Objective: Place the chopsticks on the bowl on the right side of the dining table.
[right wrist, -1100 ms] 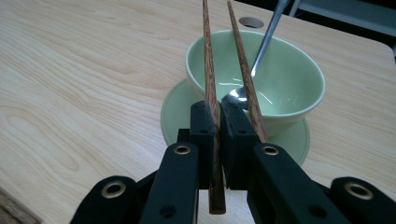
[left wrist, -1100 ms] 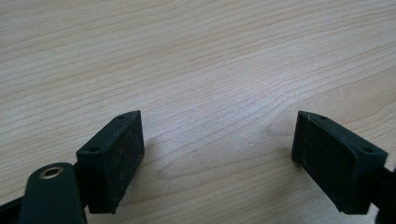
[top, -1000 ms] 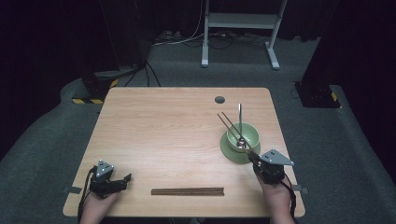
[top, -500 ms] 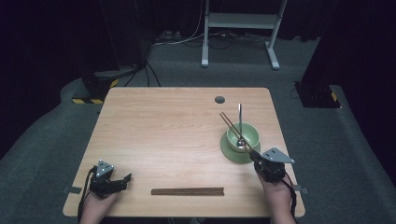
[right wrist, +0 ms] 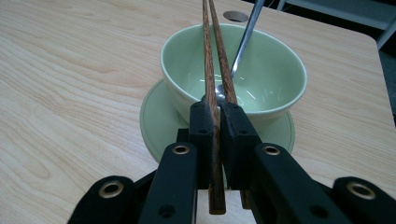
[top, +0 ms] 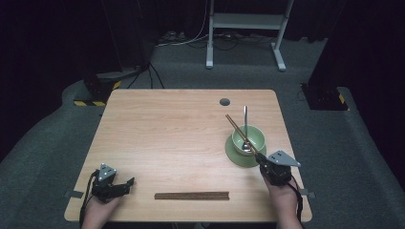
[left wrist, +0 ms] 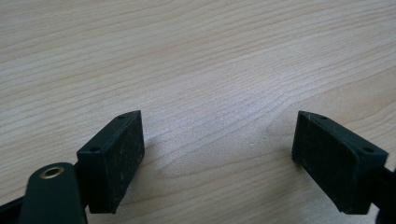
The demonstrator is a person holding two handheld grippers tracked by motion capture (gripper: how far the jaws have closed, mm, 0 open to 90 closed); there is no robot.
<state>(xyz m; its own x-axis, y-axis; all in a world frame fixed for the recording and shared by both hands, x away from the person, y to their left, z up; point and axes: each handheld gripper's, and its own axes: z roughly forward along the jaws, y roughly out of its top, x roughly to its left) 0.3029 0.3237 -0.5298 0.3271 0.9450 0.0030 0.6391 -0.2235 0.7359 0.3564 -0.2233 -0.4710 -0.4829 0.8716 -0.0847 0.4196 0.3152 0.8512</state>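
The wooden counter (top: 181,138) spreads out wide in front of you, pale grain all the way across, with a small dark round hole (top: 224,101) near its far edge. On your right side sits a green saucer (top: 235,155), and on it a green bowl (top: 254,136), upright. A metal spoon (top: 245,119) rests inside the bowl, its handle leaning out over the far rim. Near the front edge, roughly mid-counter, a second pair of brown chopsticks (top: 191,195) lies flat, side by side, well apart from both your hands.

Now your right gripper (top: 264,162): it's just beside the saucer's near edge, and its fingers (right wrist: 201,135) are clenched on a pair of brown chopsticks (right wrist: 215,79). From the right gripper view, the sticks run up between the pads and out over the bowl, close together, their far ends past the rim. From the high view they slant away to the left above the bowl.

Your left gripper (top: 125,185) is down at the near left corner, low over bare wood. Its fingers (left wrist: 114,158) are released, spread wide, with nothing between them.
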